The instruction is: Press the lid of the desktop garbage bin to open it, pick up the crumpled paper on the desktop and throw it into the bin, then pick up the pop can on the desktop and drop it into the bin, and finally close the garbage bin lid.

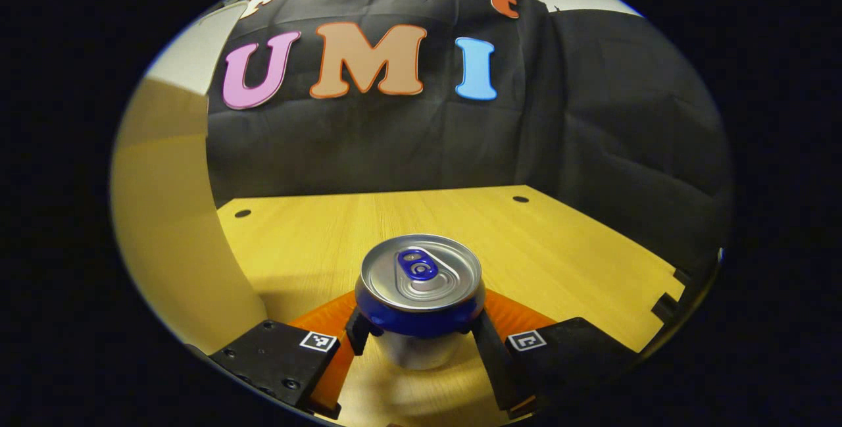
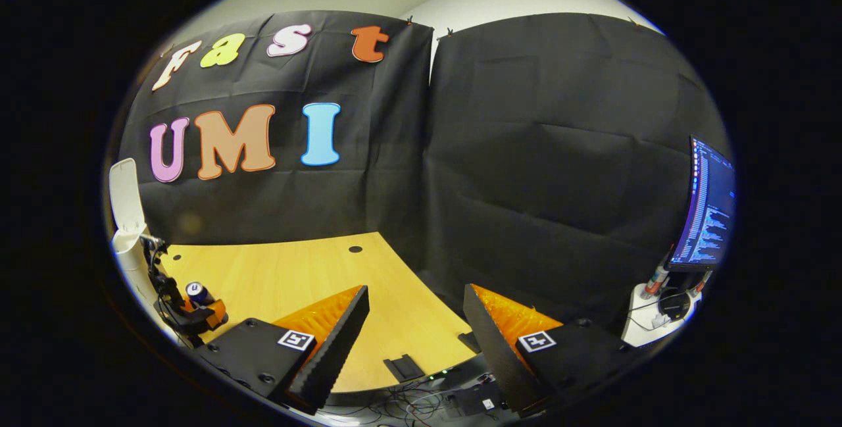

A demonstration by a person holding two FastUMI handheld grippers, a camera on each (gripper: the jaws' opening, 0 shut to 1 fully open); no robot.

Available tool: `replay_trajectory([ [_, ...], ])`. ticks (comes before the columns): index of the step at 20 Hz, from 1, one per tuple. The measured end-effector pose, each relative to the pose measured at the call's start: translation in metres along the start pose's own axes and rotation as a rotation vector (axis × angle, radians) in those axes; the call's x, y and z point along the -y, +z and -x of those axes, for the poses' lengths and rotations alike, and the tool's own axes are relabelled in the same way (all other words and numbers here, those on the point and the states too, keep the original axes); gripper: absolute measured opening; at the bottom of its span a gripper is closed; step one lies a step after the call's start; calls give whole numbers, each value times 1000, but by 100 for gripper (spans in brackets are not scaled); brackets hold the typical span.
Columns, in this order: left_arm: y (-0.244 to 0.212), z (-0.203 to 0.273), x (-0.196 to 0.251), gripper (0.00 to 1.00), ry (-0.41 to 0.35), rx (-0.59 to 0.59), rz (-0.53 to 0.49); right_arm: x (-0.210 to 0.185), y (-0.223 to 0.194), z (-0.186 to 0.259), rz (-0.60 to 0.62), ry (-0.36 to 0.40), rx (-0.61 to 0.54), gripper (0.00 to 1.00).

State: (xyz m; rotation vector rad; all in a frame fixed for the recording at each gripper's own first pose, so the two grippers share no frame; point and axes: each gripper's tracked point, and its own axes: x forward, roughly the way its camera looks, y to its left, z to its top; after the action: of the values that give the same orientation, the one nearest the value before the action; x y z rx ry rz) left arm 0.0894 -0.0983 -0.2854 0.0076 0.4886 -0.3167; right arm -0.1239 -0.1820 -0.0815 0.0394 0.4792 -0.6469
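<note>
A pop can (image 1: pixel 419 282) with a blue band and a silver top stands upright between the fingers (image 1: pixel 360 338) of my left gripper (image 1: pixel 421 335), which is shut on its sides. I cannot tell whether the can rests on the wooden table (image 1: pixel 566 249) or hangs just above it. In the right gripper view the same can (image 2: pixel 196 293) and the left gripper (image 2: pixel 187 314) sit far left, beside the white bin (image 2: pixel 126 243), whose lid (image 2: pixel 125 193) stands up open. My right gripper (image 2: pixel 416 292) is open over the table's front edge with nothing in it.
A pale curved surface (image 1: pixel 164 229) rises close on the left of the left gripper view, probably the bin's wall. A monitor (image 2: pixel 710 206) and a white stand with cables (image 2: pixel 658 312) are off to the right. Cables and small devices (image 2: pixel 460 401) lie below the table's front edge.
</note>
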Motion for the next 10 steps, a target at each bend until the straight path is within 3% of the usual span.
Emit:
replay_trajectory([
  [7,130,46,20,78,-94,122,-7,-25,4,-23,-51,138,-21,97],
  [9,168,61,14,78,-95,164,-26,-37,5,-30,-86,189,-33,100],
  [10,184,68,8,78,-89,182,-31,-42,6,-34,-95,209,-30,96],
])
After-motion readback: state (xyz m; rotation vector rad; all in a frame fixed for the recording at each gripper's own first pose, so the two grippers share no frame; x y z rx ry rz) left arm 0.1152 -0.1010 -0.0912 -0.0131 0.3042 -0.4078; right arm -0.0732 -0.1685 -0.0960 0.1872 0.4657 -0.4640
